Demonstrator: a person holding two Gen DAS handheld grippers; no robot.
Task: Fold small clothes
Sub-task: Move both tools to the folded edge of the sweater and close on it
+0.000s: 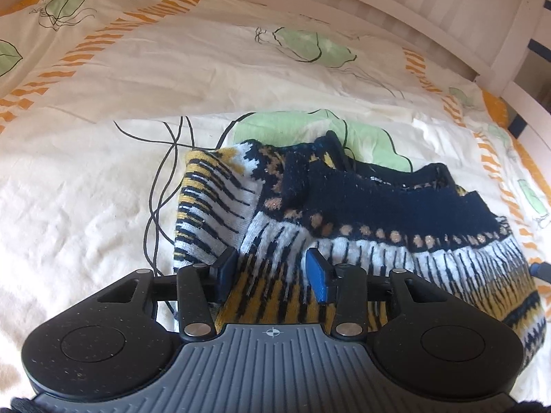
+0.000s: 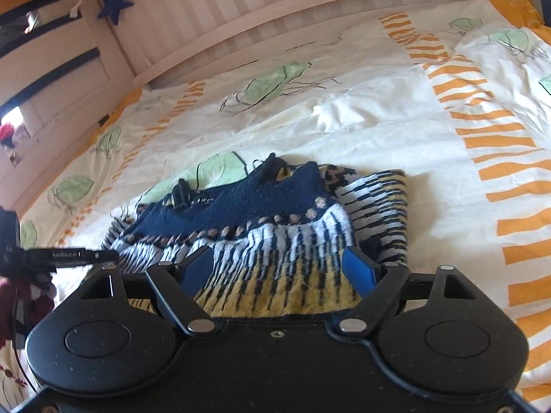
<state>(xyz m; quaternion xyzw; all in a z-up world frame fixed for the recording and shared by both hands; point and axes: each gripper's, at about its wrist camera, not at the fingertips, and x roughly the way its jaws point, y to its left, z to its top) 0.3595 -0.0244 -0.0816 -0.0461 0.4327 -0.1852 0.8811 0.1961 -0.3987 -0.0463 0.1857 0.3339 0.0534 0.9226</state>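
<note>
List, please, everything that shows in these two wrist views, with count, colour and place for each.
knitted garment: one, navy, white and mustard pattern, partly folded on the duvet, in front of both grippers.
duvet: one, cream with green leaf prints and orange stripes, covering the bed.
bed frame: one, white wood, along the far edge of the bed.
star ornament: one, dark blue, hanging at upper left of the right wrist view.
left gripper: one, black with blue pads, jaws apart over the garment's near edge.
right gripper: one, black with blue pads, jaws wide over the garment.
</note>
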